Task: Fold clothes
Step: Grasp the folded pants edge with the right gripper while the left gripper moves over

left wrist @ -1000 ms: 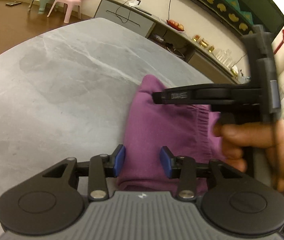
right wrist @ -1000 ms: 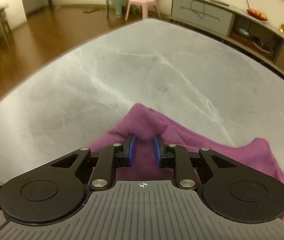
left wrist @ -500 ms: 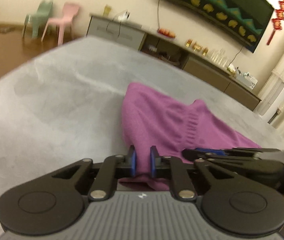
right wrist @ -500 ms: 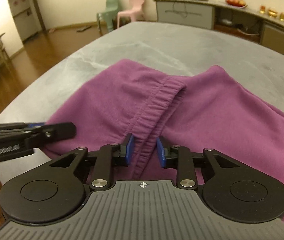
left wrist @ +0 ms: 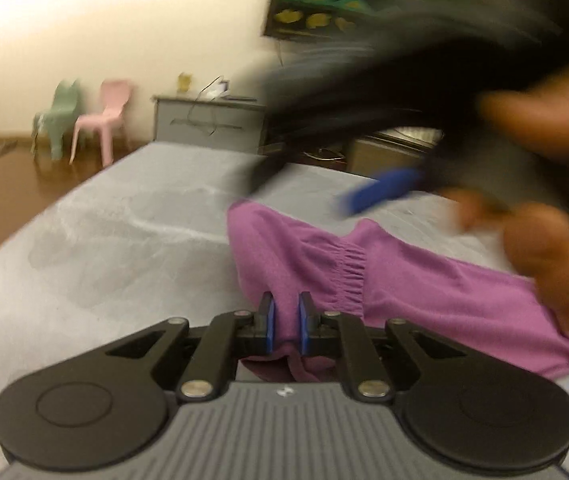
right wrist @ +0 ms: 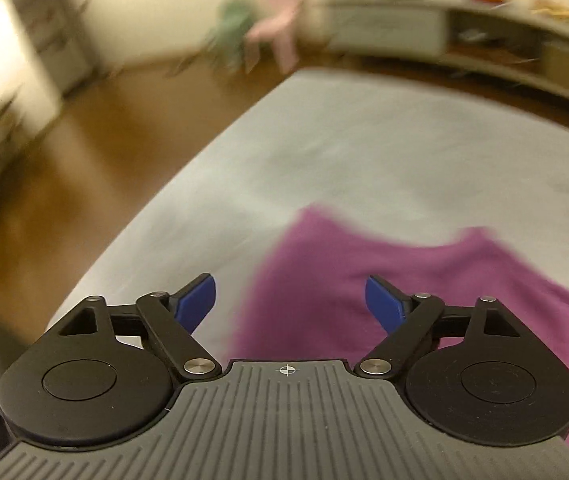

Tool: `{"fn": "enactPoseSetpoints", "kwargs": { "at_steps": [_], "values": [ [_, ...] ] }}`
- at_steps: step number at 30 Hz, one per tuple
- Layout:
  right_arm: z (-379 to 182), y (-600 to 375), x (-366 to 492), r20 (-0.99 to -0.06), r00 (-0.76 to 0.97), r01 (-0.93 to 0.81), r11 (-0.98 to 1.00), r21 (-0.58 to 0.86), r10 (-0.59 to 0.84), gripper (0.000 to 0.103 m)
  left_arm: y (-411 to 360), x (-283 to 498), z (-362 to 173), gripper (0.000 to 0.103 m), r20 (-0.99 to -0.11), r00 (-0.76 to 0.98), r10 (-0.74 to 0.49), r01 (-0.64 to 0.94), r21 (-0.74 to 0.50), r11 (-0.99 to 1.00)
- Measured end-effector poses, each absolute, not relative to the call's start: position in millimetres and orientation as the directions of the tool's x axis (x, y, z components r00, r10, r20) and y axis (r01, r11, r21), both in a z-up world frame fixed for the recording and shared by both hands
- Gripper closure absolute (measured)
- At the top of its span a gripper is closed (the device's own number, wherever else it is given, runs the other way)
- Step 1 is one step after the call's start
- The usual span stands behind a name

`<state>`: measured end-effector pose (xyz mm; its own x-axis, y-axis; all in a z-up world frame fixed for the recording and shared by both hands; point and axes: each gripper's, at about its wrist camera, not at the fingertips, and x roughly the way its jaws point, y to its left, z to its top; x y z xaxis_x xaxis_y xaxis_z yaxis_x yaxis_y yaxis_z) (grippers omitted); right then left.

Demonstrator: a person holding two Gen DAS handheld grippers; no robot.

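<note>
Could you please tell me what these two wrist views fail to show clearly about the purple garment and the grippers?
- Left wrist view: the right gripper and the hand holding it are smeared by motion blur.
- Left wrist view: the purple garment is partly covered by that hand, and the left gripper hides the pinched edge.
- Right wrist view: the whole picture is blurred, and the garment runs off the right edge.

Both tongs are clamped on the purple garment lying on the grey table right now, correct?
Not both. The left tongs are shut on the purple garment on the grey table, but the right wrist view shows the right tongs wide open above it, holding nothing.
</note>
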<state>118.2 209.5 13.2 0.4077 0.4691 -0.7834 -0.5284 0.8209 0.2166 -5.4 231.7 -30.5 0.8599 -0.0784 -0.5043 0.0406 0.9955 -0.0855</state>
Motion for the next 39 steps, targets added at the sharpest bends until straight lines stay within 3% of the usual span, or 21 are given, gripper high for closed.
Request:
{"fn": "enactPoseSetpoints", "kwargs": {
  "at_steps": [3,4,5,6,14,20,27,30,31,32,36,39],
  "values": [
    [-6.8,250.8,126.7,-0.868,0.332,-0.597,0.795,0.11,0.369,0.03,221.9,-14.0,-28.7,0.091,-0.467,0.879,-0.093,0.091,-0.027,0.996],
    [-13.5,256.7,128.0,-0.884,0.344,-0.604,0.795,0.048,0.315,0.055,220.2,-17.3,-28.0,0.091,-0.454,0.885,-0.102,0.105,-0.018,0.994],
    [-17.0,255.9,126.6,-0.887,0.374,-0.602,0.798,-0.011,0.27,0.093,218.4,-20.6,-27.3,0.091,-0.44,0.891,-0.111,0.119,-0.008,0.993],
    [-15.9,248.0,126.2,-0.882,0.395,-0.594,0.804,-0.03,0.259,0.098,216.6,-23.8,-26.6,0.091,-0.427,0.896,-0.12,0.134,0.002,0.991],
    [38.5,87.2,103.2,-0.747,0.513,-0.435,0.878,0.197,0.422,0.1,205.8,-46.8,-4.8,0.077,-0.298,0.889,-0.347,0.329,-0.111,0.938],
    [1.6,-25.5,102.4,-0.769,0.523,-0.258,0.928,0.268,0.368,0.099,199.7,-34.0,-11.5,0.077,-0.363,0.86,-0.358,0.332,-0.133,0.934],
    [-42.3,-47.6,113.9,-0.76,0.524,-0.2,0.923,0.33,0.385,0.096,191.0,-11.5,-21.2,0.079,-0.448,0.83,-0.333,0.328,-0.09,0.94],
    [-54.0,-49.4,122.2,-0.752,0.534,-0.2,0.922,0.332,0.387,0.078,183.7,2.4,-20.5,0.078,-0.475,0.814,-0.334,0.346,-0.064,0.936],
    [-53.1,-50.6,121.7,-0.751,0.545,-0.197,0.928,0.316,0.372,0.065,178.5,10.8,-16.4,0.078,-0.48,0.808,-0.343,0.366,-0.049,0.929],
    [-51.0,-52.4,120.2,-0.75,0.56,-0.193,0.935,0.297,0.354,0.058,172.9,21.1,-11.5,0.078,-0.486,0.799,-0.354,0.391,-0.027,0.92],
    [-20.7,-65.3,83.3,-0.659,0.702,-0.189,0.963,0.194,0.27,0.06,149.0,79.4,-11.9,0.074,-0.558,0.746,-0.364,0.472,0.058,0.88],
    [-17.6,-55.6,53.4,-0.637,0.675,-0.347,0.922,0.171,0.372,0.08,139.2,126.6,-28.8,0.074,-0.623,0.718,-0.309,0.432,0.052,0.9]
  ]
}}
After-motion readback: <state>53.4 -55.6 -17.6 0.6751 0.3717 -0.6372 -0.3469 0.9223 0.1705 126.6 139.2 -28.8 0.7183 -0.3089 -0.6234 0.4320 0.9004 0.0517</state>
